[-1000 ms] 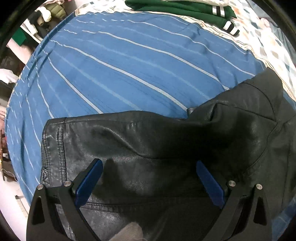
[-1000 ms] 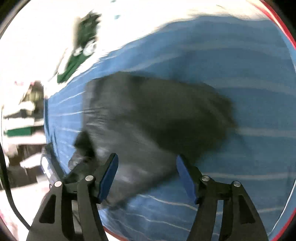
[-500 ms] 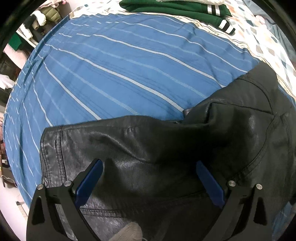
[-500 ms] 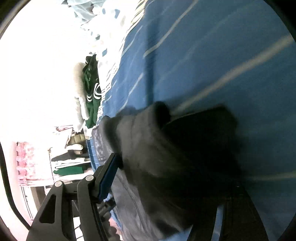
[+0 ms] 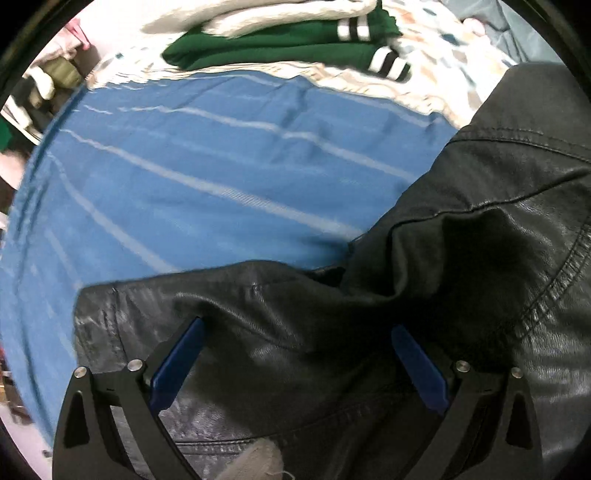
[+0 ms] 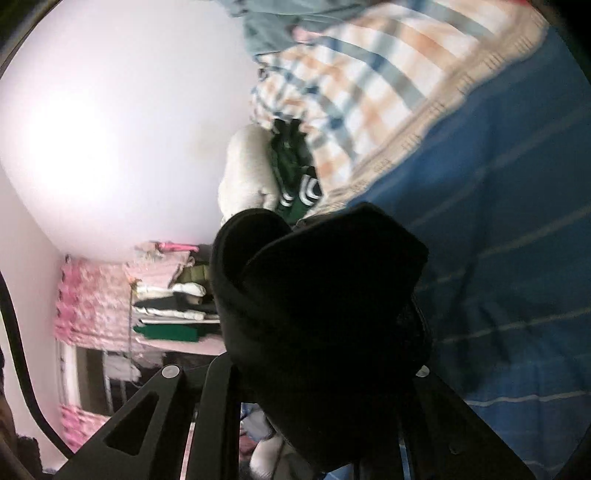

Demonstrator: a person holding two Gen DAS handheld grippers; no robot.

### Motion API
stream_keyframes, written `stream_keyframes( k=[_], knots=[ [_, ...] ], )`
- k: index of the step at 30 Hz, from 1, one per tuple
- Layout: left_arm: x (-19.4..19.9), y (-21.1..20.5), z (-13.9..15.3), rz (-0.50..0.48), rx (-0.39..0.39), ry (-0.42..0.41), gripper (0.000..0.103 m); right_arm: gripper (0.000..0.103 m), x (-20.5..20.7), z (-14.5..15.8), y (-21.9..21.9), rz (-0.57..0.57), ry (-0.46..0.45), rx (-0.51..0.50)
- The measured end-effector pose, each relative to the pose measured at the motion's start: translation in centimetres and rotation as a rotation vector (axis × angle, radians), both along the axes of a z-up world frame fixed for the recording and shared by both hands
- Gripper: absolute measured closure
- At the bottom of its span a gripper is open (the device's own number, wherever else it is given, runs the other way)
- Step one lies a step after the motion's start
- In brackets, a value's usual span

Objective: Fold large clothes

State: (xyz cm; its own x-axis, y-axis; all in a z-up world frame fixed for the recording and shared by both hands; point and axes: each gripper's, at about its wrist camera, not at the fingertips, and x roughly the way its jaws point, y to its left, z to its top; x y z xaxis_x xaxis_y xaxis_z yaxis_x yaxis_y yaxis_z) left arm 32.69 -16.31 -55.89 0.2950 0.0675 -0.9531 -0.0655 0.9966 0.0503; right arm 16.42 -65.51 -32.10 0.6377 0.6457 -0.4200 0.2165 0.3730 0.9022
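A black leather jacket (image 5: 461,280) lies on the blue striped bedsheet (image 5: 207,177) and fills the lower right of the left wrist view. My left gripper (image 5: 299,354) is open just above it, its blue pads (image 5: 177,358) spread wide with leather between them. In the right wrist view my right gripper (image 6: 325,354) is shut on a bunched fold of the black jacket (image 6: 321,295) and holds it lifted off the sheet (image 6: 517,221). The fold hides the fingertips.
A folded green garment with white stripes (image 5: 295,40) and a cream one (image 5: 266,14) lie at the far edge of the bed; they also show in the right wrist view (image 6: 295,177). A checked quilt (image 6: 369,88) lies beyond the sheet. Shelves with folded clothes (image 6: 173,306) stand by the wall.
My right gripper closed on a fold of the jacket and lifted it, turning towards the wall. My left gripper stayed open and moved forward over the jacket towards the bed's far edge.
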Motion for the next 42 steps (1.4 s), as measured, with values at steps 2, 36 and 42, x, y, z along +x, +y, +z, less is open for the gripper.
stream_keyframes(
  k=[2,36,42],
  knots=[
    [0.9,0.4,0.1,0.012,-0.044,0.008,0.000,0.085,1.4,2.2,1.2,0.033,-0.020,-0.082],
    [-26.6,28.0,13.0,0.808,0.069,-0.090,0.000,0.013,3.5,2.8,40.2,1.080,0.156,-0.352],
    [-20.9,26.1,11.1,0.701,0.047,-0.096,0.000,0.057,11.0,-0.5,37.0,0.924,0.246,-0.580]
  ],
)
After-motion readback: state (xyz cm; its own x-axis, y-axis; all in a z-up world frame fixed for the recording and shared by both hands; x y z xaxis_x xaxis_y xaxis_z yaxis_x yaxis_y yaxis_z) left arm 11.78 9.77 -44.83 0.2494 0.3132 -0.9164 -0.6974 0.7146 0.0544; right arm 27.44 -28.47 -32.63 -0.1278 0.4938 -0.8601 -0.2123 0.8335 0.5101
